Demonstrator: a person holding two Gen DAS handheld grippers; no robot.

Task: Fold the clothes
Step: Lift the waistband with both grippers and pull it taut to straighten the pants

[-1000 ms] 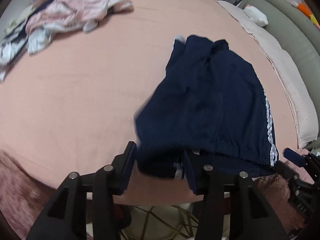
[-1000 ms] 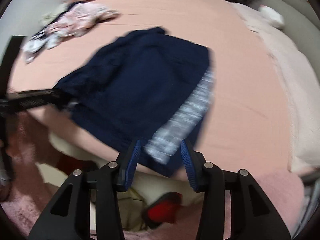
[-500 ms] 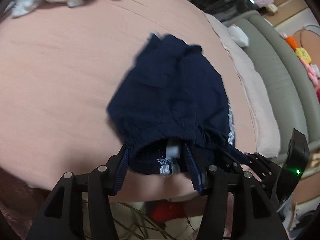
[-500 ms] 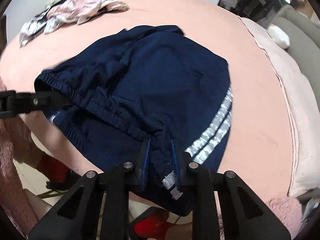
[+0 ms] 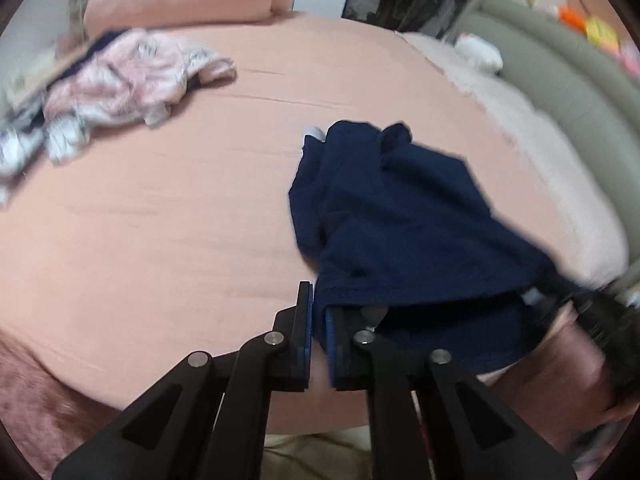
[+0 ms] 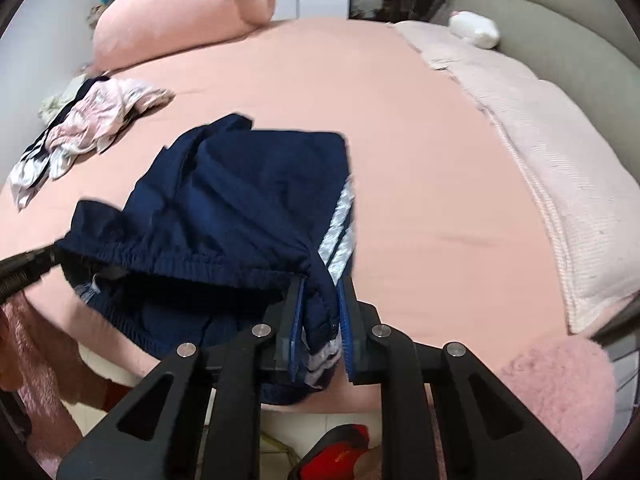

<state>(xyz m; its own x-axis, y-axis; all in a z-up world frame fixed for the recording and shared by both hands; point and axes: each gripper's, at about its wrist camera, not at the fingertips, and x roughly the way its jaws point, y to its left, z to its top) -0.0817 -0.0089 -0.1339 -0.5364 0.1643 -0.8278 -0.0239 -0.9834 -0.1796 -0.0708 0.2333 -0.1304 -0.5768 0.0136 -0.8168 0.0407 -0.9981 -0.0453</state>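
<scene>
Navy shorts (image 5: 400, 220) with white side stripes (image 6: 340, 224) lie on the pink bed sheet (image 5: 160, 220), near its front edge. My left gripper (image 5: 318, 296) is closing, its narrow jaws pinching the left end of the waistband. My right gripper (image 6: 320, 284) is also closing, with the striped end of the waistband bunched between its pads. The elastic waistband (image 6: 192, 268) is stretched between the two and raised off the sheet. In the right wrist view the left gripper (image 6: 28, 268) shows at the left edge. The right gripper (image 5: 600, 312) is a blur in the left wrist view.
A heap of pink and white clothes (image 6: 92, 124) lies at the far left of the bed, with a pink pillow (image 6: 180, 12) behind it. A pale blanket (image 6: 540, 152) and grey headboard (image 6: 560, 40) run along the right. A fluffy pink rug (image 6: 560, 392) and a red item (image 6: 340, 452) lie below.
The left jaws went from wide open around the waistband to nearly closed on it. The right jaws narrowed onto the striped end. Both grippers rose, lifting the waistband.
</scene>
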